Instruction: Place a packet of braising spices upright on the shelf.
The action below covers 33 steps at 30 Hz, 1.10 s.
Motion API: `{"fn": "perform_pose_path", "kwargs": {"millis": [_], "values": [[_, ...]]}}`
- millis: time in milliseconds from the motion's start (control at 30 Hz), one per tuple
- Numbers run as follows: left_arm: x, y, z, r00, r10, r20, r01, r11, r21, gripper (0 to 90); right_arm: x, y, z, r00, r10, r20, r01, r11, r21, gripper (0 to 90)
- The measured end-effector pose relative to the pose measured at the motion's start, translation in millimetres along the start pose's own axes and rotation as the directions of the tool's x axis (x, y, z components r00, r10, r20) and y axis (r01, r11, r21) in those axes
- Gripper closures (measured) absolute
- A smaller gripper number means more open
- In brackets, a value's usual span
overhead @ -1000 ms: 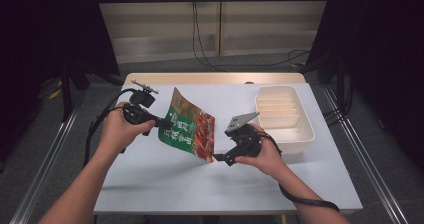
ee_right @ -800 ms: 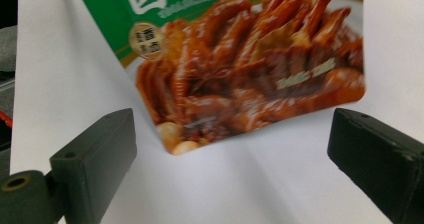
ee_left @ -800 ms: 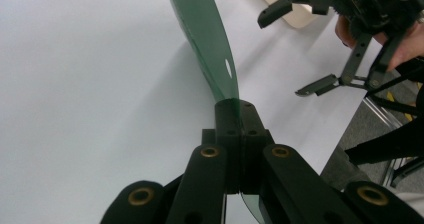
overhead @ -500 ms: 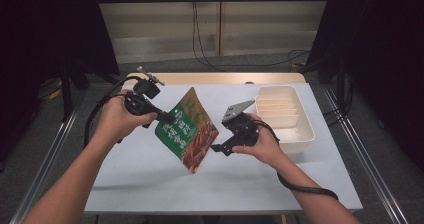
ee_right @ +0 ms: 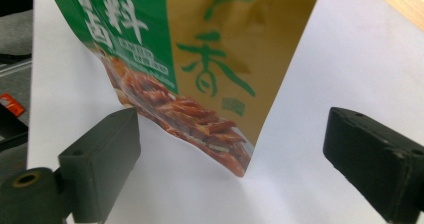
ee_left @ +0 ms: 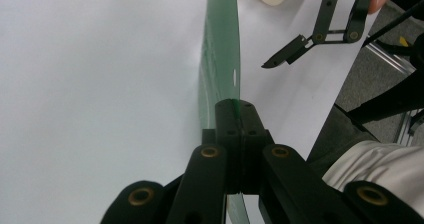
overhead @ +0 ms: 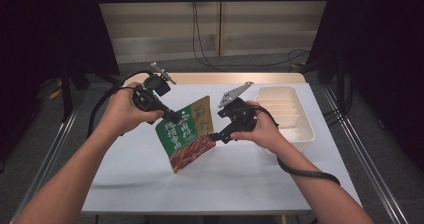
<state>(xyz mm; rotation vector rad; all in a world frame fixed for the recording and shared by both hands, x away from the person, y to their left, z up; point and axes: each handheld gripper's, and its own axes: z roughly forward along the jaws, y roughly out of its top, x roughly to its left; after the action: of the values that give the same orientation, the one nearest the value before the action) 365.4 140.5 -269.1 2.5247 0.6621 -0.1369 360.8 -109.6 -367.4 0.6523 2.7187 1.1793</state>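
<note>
The left gripper (overhead: pixel 175 118), a black two-jaw tool held in the person's left hand (overhead: pixel 122 111), is seen at the left of the high view; its jaws are clenched on the upper left edge of the flat green-and-gold foil snack pouch printed with red strips of food (overhead: pixel 187 133); in the left gripper view the two pads are pressed together with the thin green edge of the pouch (ee_left: pixel 220 69) pinched between them, the pouch being seen edge-on and running away from the jaws.

The pouch is held tilted above the white table top (overhead: pixel 240 174), near its middle, between the two grippers; its lower corner is pointed down toward the table, and whether it touches the surface cannot be told.

The right gripper (overhead: pixel 214 135), black with a grey three-cornered plate on top, is held in the right hand (overhead: pixel 262 129) just beside the right edge of the pouch; in the right gripper view its jaws are spread wide apart, released, one on each side of the pouch's lower corner (ee_right: pixel 210 84), and nothing is touched by them; in the left gripper view its open fingertips (ee_left: pixel 280 58) are seen apart from the pouch.

A cream rectangular plastic tray with inner dividers (overhead: pixel 300 129) is set at the right of the table, behind the right hand.
</note>
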Motion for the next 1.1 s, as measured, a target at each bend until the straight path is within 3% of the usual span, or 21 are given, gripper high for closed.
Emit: {"fn": "perform_pose_path", "kwargs": {"millis": [200,267,367,600,667,833,1100], "values": [[-0.3,1.7,-0.5,0.9998,0.021,0.005,-0.021,0.9998,0.005,90.0,-1.2,16.5,-2.1,0.9990,-0.045,-0.008,0.045,0.998,0.040,10.1],[-1.4,1.7,-0.4,0.9999,0.010,0.014,-0.010,0.9999,-0.003,90.0,-1.0,18.9,-2.5,0.9987,-0.050,-0.007,0.050,0.998,0.048,10.1],[-1.5,2.0,-0.2,0.9992,0.034,0.020,-0.034,0.9994,-0.001,90.0,-1.4,28.2,-3.0,0.9971,-0.074,-0.019,0.075,0.996,0.053,10.1],[-2.4,2.7,0.6,0.9991,0.031,0.028,-0.030,0.9993,-0.021,90.0,0.1,37.4,-0.3,0.9958,-0.085,-0.033,0.087,0.994,0.069,10.2],[-1.9,2.9,0.5,0.9986,0.047,0.026,-0.046,0.9988,-0.014,90.0,0.4,40.4,0.9,0.9946,-0.094,-0.042,0.097,0.992,0.078,10.3],[-2.8,2.8,1.6,0.9986,0.044,0.030,-0.043,0.9986,-0.030,90.0,1.4,49.0,3.0,0.9862,-0.148,-0.074,0.155,0.983,0.097,13.9],[-2.4,3.4,0.9,0.9983,0.051,0.028,-0.050,0.9983,-0.031,90.0,5.8,58.2,4.5,0.9792,-0.178,-0.098,0.189,0.974,0.124,18.4]]}}
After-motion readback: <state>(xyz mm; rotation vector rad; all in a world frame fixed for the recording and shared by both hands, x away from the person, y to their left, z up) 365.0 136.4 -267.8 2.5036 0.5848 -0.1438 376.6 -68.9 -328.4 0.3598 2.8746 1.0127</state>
